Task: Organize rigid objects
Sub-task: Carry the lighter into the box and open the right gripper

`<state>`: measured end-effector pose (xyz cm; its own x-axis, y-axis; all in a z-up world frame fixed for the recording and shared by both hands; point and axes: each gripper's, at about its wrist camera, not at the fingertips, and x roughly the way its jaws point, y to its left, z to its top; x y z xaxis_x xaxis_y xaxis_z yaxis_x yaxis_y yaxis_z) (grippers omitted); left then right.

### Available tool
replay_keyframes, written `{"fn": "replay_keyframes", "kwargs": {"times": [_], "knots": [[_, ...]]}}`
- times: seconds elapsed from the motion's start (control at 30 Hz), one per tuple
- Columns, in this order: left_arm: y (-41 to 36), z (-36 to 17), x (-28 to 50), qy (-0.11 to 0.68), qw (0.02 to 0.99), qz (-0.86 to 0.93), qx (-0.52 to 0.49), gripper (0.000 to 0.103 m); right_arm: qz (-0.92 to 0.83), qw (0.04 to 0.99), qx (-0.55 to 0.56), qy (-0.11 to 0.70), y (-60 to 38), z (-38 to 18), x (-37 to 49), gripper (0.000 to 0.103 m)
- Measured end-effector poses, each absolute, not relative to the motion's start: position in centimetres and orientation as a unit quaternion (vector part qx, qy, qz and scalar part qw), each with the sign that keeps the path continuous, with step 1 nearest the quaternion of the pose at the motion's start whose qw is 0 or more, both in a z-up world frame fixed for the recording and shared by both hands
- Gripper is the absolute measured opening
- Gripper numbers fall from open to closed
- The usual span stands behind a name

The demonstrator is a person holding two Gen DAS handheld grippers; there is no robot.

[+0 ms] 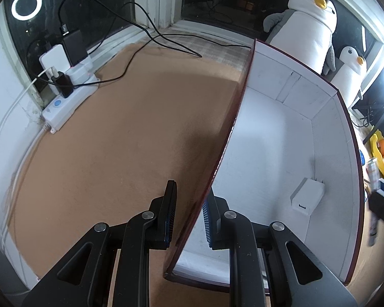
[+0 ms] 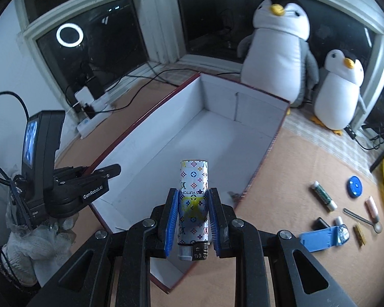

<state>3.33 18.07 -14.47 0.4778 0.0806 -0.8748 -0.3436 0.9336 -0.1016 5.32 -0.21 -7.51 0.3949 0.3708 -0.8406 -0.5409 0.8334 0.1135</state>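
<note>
My right gripper (image 2: 193, 204) is shut on a white lighter (image 2: 194, 192) with a coloured monogram print, held above the near end of a white box with a dark red rim (image 2: 217, 128). My left gripper (image 1: 189, 202) straddles the box's left wall (image 1: 233, 117), one pad on each side, with a gap on both sides; it also shows at the left of the right wrist view (image 2: 99, 174). A small white block (image 1: 307, 195) lies inside the box by its right wall.
Loose items lie on the brown table right of the box: a blue holder (image 2: 320, 238), a green-and-white tube (image 2: 323, 195), a blue cap (image 2: 354, 186), a spoon (image 2: 362, 218). Two plush penguins (image 2: 279, 48) stand behind. A power strip with chargers (image 1: 64, 99) sits far left.
</note>
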Motion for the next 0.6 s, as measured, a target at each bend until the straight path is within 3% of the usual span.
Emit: {"fn": "replay_keyframes", "kwargs": {"times": [0.53, 0.57, 0.6], "knots": [[18.2, -14.9, 3.5, 0.499, 0.847, 0.124, -0.133, 0.018, 0.286, 0.819, -0.096, 0.489, 1.9, -9.6, 5.3, 0.021], [18.1, -14.9, 3.5, 0.500, 0.847, 0.124, -0.132, 0.018, 0.289, 0.818, -0.087, 0.490, 1.7, -9.4, 5.4, 0.024], [18.1, -15.0, 3.6, 0.501, 0.846, 0.124, -0.133, 0.018, 0.292, 0.818, -0.081, 0.489, 1.6, -9.3, 5.5, 0.037]]}}
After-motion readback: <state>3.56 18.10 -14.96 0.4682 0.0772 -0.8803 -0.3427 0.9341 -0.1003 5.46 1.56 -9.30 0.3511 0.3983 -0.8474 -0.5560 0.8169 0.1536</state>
